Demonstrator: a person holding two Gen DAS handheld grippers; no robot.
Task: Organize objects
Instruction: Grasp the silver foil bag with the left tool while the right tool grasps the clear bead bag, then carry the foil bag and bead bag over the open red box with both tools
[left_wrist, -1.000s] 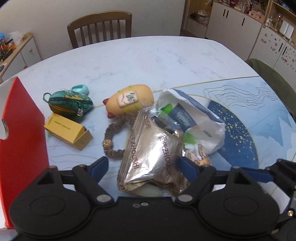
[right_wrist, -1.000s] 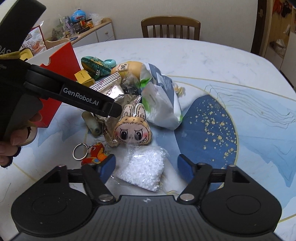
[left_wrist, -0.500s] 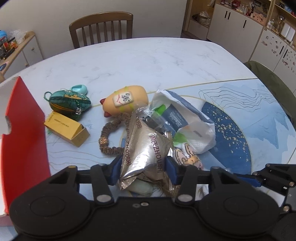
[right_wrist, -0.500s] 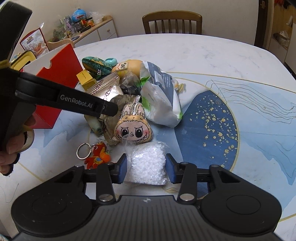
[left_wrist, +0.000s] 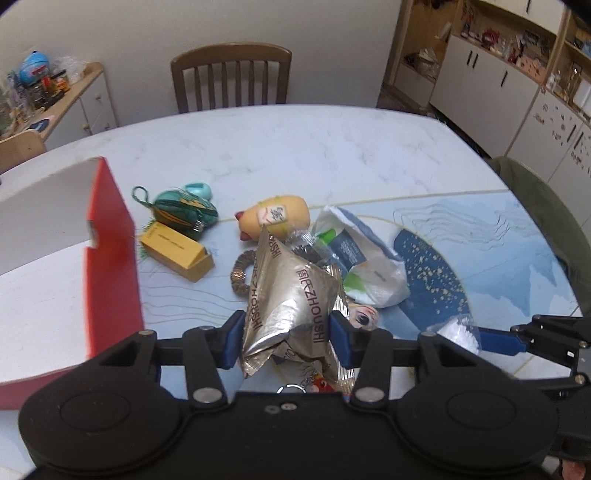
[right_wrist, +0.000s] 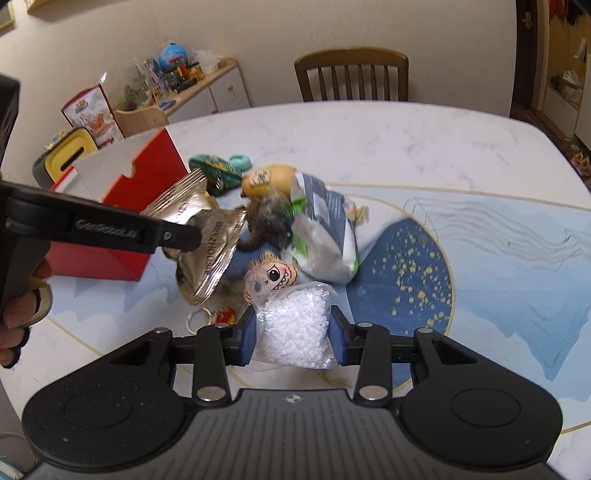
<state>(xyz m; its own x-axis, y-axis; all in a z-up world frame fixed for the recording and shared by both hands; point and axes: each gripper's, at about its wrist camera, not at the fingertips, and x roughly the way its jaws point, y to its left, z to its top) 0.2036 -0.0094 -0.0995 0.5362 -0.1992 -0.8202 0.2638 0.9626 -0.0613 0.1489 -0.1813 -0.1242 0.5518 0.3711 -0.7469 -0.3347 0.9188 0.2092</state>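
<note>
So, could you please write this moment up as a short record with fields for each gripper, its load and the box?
left gripper: shut on crinkled silver foil snack packet, lifted off the pile
right gripper: shut on clear plastic bag of white beads
container: open red cardboard box, left of the pile
left on white marble table: yellow rectangular box, green woven pouch, white plastic bag

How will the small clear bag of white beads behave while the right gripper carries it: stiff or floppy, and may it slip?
The clear bag of white beads probably sags and shifts, since loose granules fill thin film. The right gripper has its jaws closed on its sides; smooth plastic might slide. It looks light.
</note>
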